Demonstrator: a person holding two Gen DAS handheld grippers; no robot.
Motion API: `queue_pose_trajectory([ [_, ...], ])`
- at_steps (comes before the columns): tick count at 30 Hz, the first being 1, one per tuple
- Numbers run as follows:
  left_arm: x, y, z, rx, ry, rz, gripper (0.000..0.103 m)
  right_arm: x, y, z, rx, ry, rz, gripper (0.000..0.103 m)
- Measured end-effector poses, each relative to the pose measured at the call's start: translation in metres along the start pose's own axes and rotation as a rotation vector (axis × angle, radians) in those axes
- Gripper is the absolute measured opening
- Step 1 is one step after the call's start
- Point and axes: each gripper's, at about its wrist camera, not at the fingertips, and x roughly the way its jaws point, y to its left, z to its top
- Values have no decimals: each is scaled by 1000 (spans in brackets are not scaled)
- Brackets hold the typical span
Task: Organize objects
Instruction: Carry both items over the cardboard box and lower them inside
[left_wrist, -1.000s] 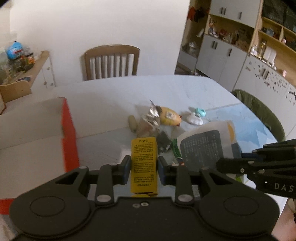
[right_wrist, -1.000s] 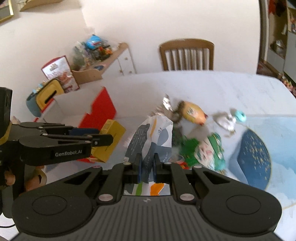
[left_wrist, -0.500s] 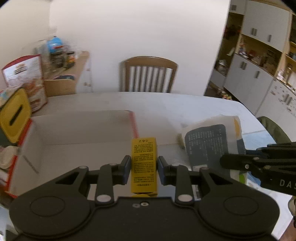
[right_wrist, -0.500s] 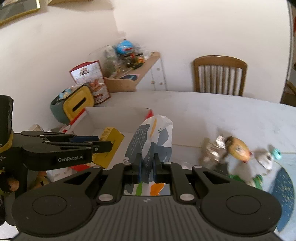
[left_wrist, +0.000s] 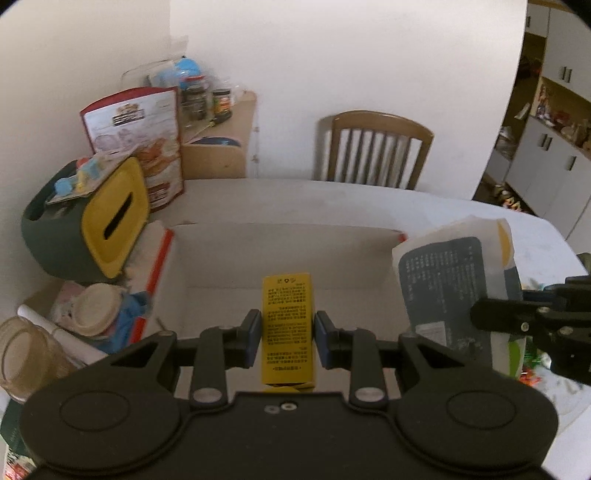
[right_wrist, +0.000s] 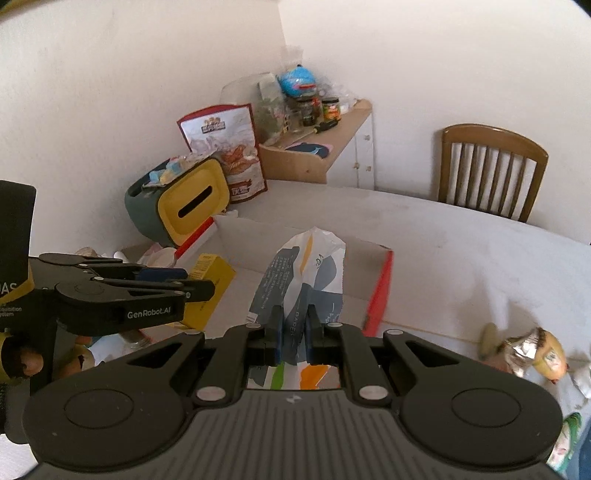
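My left gripper is shut on a small yellow box printed with black text, held above an open white cardboard box with red edges. My right gripper is shut on a white and grey paper packet, also over that cardboard box. From the right wrist view the left gripper and the yellow box are at the left. In the left wrist view the packet hangs at the right, with the right gripper's fingers on it.
A dark green and yellow tissue holder and a snack bag stand left of the cardboard box. A glass jar sits at the lower left. A wooden chair stands behind the table. Loose snack wrappers lie at the right.
Both grippers have swung left with their loads, away from the pile of wrappers. The cardboard box now lies straight ahead under both, and the tissue holder and snack bag have come into view.
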Motion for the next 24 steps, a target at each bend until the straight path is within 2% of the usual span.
queue_pose_trajectory([
  [11, 43, 35, -2, 18, 88, 67, 29, 71, 18, -5, -35, 98, -28, 11],
  [24, 91, 30, -12, 121, 229, 78, 29, 123, 23, -20, -64, 204, -27, 11],
])
